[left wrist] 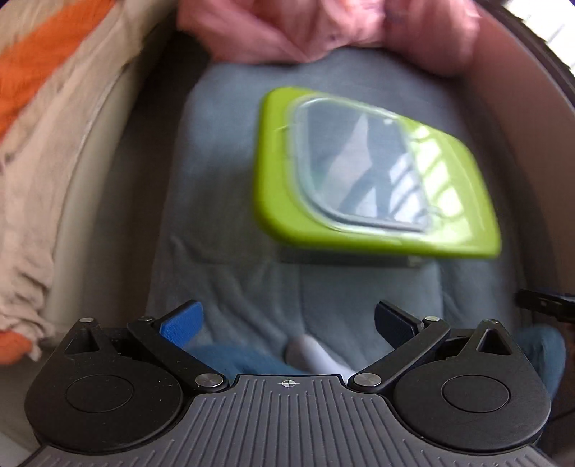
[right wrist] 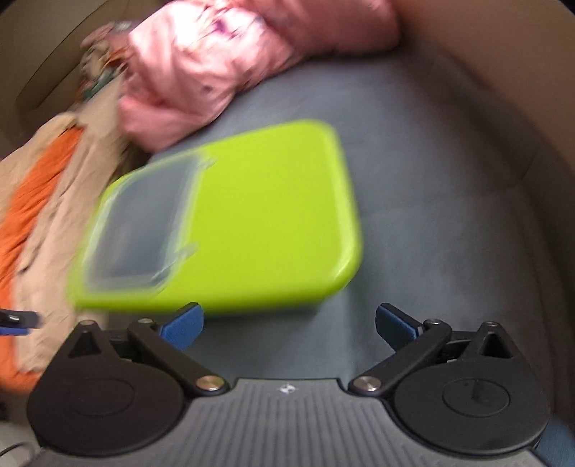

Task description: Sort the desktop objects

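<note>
Both grippers stand wide apart in the jaws and hold nothing.

The left gripper (left wrist: 287, 323) hangs over a grey-blue cloth (left wrist: 230, 230). Closest in, just below and between its blue pads (left wrist: 181, 323), lie a white rounded thing (left wrist: 316, 354) and a teal fuzzy cloth (left wrist: 237, 359); both are too blurred to name further. At the far right edge of this view a dark tip of the other gripper shows. Ahead and a little right of the left gripper sits the green lid (left wrist: 373, 172), with a clear window (left wrist: 363, 169) in it and a clear box wall showing under its near edge. It rests on the grey-blue cloth, well apart from the pads. Left of the gripper lie a beige cloth (left wrist: 39, 186) and an orange cloth (left wrist: 32, 68). Farthest ahead is a pink cloth (left wrist: 316, 28). A pale curved wall (left wrist: 517, 118) rises on the right.

The right gripper (right wrist: 289, 321) hovers over the same grey-blue cloth (right wrist: 431, 201). The green lid (right wrist: 262, 215) is just ahead and left of it, its near edge close above the left pad (right wrist: 181, 325); touching or not, I cannot tell, as the view is blurred. Its window (right wrist: 140, 230) lies at the left end. Farther left are the beige cloth (right wrist: 54, 201) and orange cloth (right wrist: 32, 201); beyond, ahead and left, the pink cloth (right wrist: 222, 61).
</note>
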`<state>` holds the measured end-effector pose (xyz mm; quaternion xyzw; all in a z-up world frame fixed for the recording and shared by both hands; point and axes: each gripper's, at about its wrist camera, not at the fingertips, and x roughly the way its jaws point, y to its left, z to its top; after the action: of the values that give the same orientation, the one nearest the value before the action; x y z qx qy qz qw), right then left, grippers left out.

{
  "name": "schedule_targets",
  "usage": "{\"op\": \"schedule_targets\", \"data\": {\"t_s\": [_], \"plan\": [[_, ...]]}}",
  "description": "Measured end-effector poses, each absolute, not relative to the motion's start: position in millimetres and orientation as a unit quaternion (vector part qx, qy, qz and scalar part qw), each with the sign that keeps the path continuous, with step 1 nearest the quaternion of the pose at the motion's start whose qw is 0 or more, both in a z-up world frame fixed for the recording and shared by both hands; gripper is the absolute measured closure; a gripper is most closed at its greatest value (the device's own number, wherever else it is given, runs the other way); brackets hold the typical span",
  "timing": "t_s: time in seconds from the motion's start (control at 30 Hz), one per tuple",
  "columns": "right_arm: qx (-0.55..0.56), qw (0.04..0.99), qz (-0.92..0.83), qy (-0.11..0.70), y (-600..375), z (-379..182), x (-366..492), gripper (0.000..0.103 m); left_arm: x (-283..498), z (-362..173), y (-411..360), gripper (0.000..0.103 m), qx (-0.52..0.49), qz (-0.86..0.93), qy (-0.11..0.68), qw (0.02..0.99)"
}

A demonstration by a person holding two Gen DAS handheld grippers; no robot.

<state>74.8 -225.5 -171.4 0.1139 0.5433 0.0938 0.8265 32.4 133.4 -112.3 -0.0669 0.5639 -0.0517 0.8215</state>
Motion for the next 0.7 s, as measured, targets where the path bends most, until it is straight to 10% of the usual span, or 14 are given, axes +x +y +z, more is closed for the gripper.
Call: {"op": "schedule_targets", "data": {"t_s": [0.7], "plan": [[0.044, 0.854, 0.04, 0.516, -167, 10, 1, 0.0, -42, 53, 52, 0.0, 0.001, -0.023, 0.447, 0.894]]}}
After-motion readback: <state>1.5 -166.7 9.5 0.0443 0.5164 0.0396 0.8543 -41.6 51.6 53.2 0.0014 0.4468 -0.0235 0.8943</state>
